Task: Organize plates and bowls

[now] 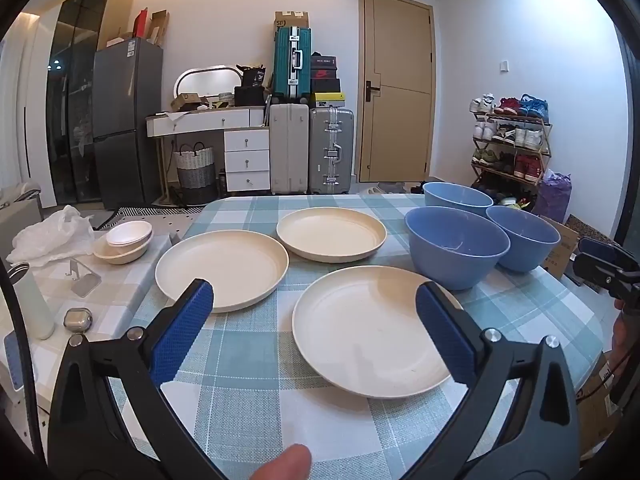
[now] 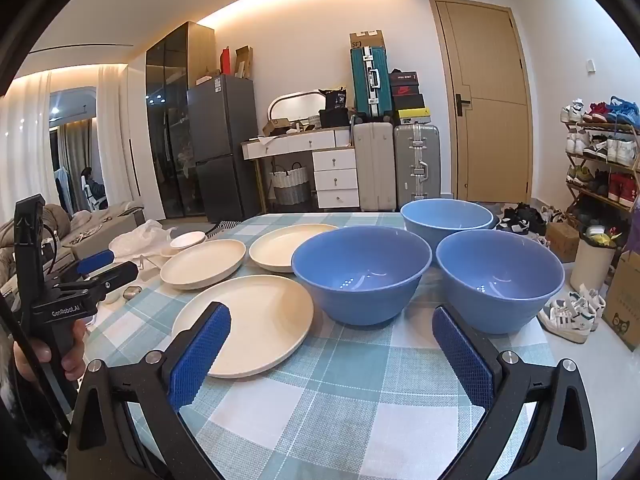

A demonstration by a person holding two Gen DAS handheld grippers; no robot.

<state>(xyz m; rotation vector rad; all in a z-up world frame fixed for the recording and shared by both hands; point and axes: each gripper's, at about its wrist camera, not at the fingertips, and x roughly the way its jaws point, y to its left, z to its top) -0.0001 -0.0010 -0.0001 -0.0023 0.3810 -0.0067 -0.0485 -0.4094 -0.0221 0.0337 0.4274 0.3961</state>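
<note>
Three cream plates lie apart on the checked table: a near one [image 1: 368, 332] [image 2: 256, 320], a left one [image 1: 222, 270] [image 2: 204, 262] and a far one [image 1: 331, 238] [image 2: 282, 250]. Three blue bowls stand upright to their right: a near-left one [image 1: 456, 246] [image 2: 362, 274], a right one [image 1: 524, 242] [image 2: 500, 280] and a far one [image 1: 458, 198] [image 2: 446, 216]. My left gripper [image 1: 314, 300] [image 2: 102, 266] is open and empty, just before the near plate. My right gripper [image 2: 332, 320] [image 1: 604, 260] is open and empty, before the bowls.
The table [image 1: 248, 392] [image 2: 340, 400] has a blue-white checked cloth. A lower side table at left holds small stacked bowls [image 1: 124, 242], a plastic bag [image 1: 52, 236], a white bottle [image 1: 34, 304] and a small case [image 1: 78, 320]. Cardboard boxes [image 2: 624, 312] and shoes [image 2: 572, 312] lie at right.
</note>
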